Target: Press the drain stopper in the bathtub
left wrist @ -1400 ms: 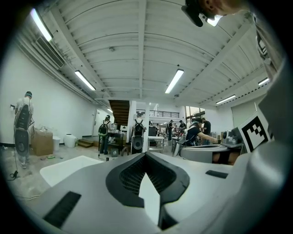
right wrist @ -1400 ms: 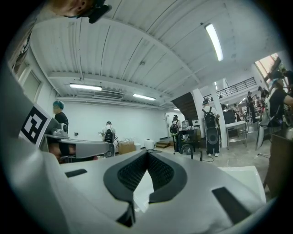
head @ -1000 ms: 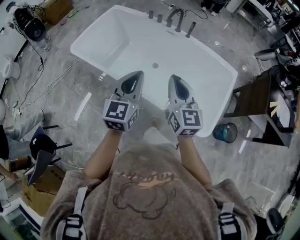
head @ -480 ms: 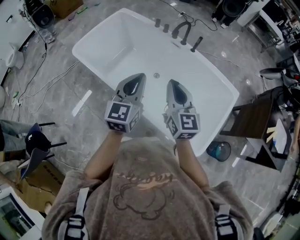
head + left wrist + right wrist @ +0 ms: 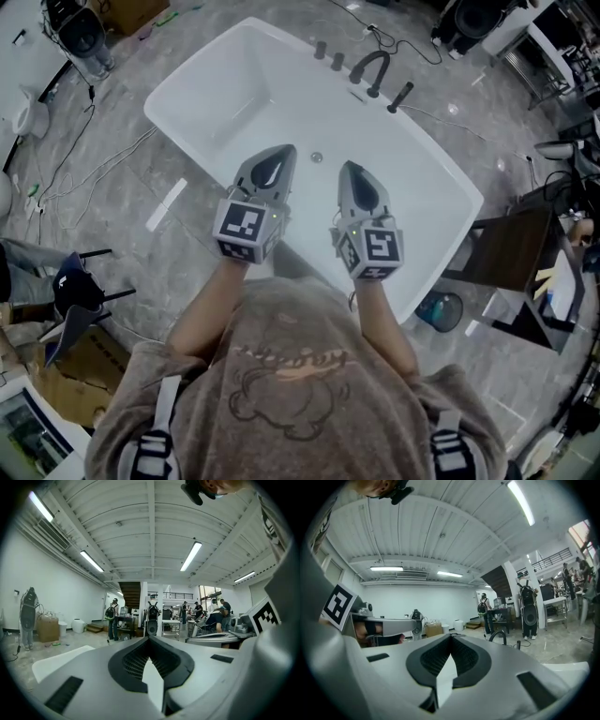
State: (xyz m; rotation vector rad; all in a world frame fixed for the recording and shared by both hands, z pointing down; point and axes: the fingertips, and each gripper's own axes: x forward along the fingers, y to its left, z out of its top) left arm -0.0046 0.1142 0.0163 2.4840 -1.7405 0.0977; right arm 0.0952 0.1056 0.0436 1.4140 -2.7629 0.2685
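Over the tub (image 5: 202,66), the left hand-held gripper (image 5: 280,153) and the right hand-held gripper (image 5: 350,170) hang side by side. Each has its jaws together, with nothing between them. The drain stopper (image 5: 317,157) on the tub floor shows between the two tips, at 12 o'clock. Farther out, at 1 o'clock, the faucet (image 5: 369,67) stands on the rim.

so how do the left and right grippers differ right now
The left gripper leans right, the right gripper slightly left. The drain stopper lies right of the left gripper's tip, left of the right gripper's. Both claws are shut, empty, above the bathtub.
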